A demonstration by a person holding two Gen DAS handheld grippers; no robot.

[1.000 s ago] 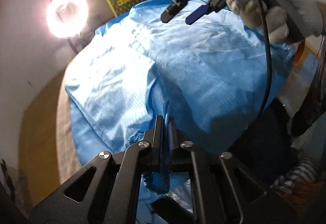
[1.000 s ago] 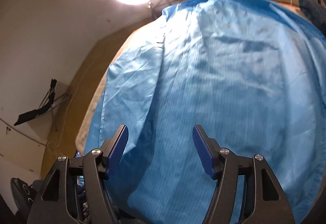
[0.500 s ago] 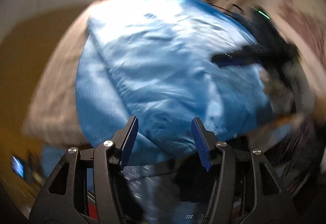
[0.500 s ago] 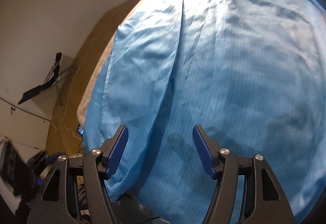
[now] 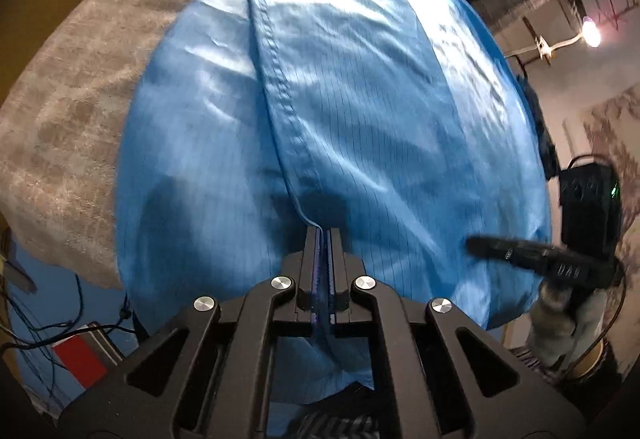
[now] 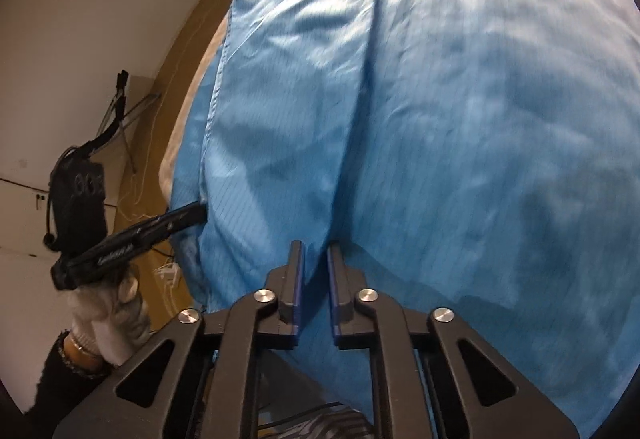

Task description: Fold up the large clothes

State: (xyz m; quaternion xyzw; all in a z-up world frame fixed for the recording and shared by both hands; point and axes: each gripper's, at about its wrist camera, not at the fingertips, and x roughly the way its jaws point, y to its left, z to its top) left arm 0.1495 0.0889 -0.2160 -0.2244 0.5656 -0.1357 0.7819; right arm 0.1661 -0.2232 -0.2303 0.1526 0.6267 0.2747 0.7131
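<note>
Both grippers, left [image 5: 325, 239] & right [image 6: 316, 253], now pinch blue garment [image 5: 360, 111] edge, prev. open.

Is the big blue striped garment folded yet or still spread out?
Mostly spread: the big blue striped garment covers most of the grey cloth-covered table, with one stitched-edge panel overlapping along its length. No crosswise fold shows.

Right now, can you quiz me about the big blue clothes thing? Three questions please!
1. True or false: the blue garment lies crumpled in a heap on the floor.
2. What has the left gripper pinched? A: the garment's stitched hem. B: a cable. C: nothing.
3. Fill in: under the garment lies a fuzzy ____ cover.
Key: 1 false, it is spread out on the cover. 2 A. 3 grey.
</note>
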